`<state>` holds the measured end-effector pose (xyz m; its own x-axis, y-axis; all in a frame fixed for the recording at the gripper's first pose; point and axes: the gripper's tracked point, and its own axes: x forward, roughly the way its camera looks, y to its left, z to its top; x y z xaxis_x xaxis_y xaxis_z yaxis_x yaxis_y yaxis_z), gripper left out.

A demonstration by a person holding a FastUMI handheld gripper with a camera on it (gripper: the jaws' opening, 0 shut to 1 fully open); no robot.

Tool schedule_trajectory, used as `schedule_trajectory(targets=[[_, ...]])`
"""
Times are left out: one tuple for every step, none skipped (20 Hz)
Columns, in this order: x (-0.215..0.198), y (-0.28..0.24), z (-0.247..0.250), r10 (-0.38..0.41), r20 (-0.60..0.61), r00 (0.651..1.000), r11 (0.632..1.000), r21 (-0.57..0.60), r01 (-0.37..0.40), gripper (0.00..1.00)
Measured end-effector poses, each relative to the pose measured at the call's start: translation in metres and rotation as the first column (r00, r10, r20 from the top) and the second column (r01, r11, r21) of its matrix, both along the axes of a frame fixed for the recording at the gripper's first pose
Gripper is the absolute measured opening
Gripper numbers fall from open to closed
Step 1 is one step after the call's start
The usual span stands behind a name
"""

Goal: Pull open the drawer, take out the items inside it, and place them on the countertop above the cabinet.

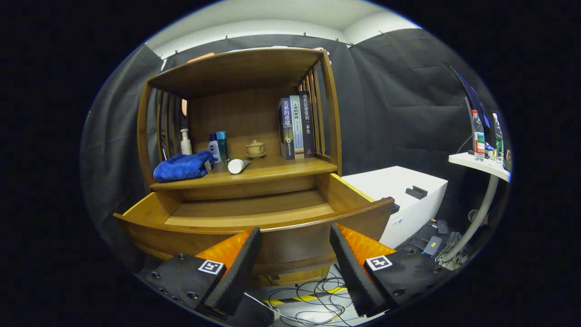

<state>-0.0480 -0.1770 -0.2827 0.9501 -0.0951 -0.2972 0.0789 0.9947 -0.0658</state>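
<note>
- The wooden cabinet point(240, 136) stands against the booth's dark wall, beyond the tool, with an open shelf compartment above its drawer.
- The drawer point(254, 213) is pulled out toward the tool; its visible floor is bare wood, and its front panel sits just ahead of the fingertips.
- A white box-like unit point(399, 190) stands just right of the cabinet.
- The desk point(254, 175), the cabinet's top surface above the drawer, carries all the items.
- A blue towel point(184, 165) lies bunched at the desk's left end.
- Three books point(297, 127) stand upright at the right.
- A white tube point(237, 165) lies on its side beside the towel, with small bottles point(218, 146) and a lidded cup point(255, 148) behind.
- The tool point(295, 263) hangs spread apart, holding nothing.
</note>
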Motion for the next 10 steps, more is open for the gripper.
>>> schedule_trajectory(targets=[[-0.003,0.003,-0.004,0.013,-0.018,1.000,1.000,0.012,-0.013,0.98],[-0.002,0.007,-0.001,0.017,-0.005,1.000,0.999,0.033,-0.017,0.98],[0.000,0.007,-0.004,0.018,-0.005,1.000,0.999,0.037,-0.018,0.98],[0.001,0.006,-0.004,0.020,-0.004,1.000,0.999,0.041,-0.020,0.98],[0.001,0.004,-0.004,0.023,-0.003,1.000,0.999,0.044,-0.023,0.97],[0.001,0.001,-0.004,0.019,-0.003,1.000,0.999,0.043,-0.019,0.97],[0.006,-0.001,-0.004,0.005,-0.001,1.000,0.999,0.042,-0.005,0.97],[0.011,-0.002,-0.003,-0.005,-0.001,1.000,0.999,0.038,0.005,0.97],[0.014,0.000,-0.003,0.004,-0.001,1.000,0.999,0.032,-0.004,0.97],[0.019,0.001,-0.002,0.010,0.005,1.000,1.000,0.018,-0.010,0.97]])
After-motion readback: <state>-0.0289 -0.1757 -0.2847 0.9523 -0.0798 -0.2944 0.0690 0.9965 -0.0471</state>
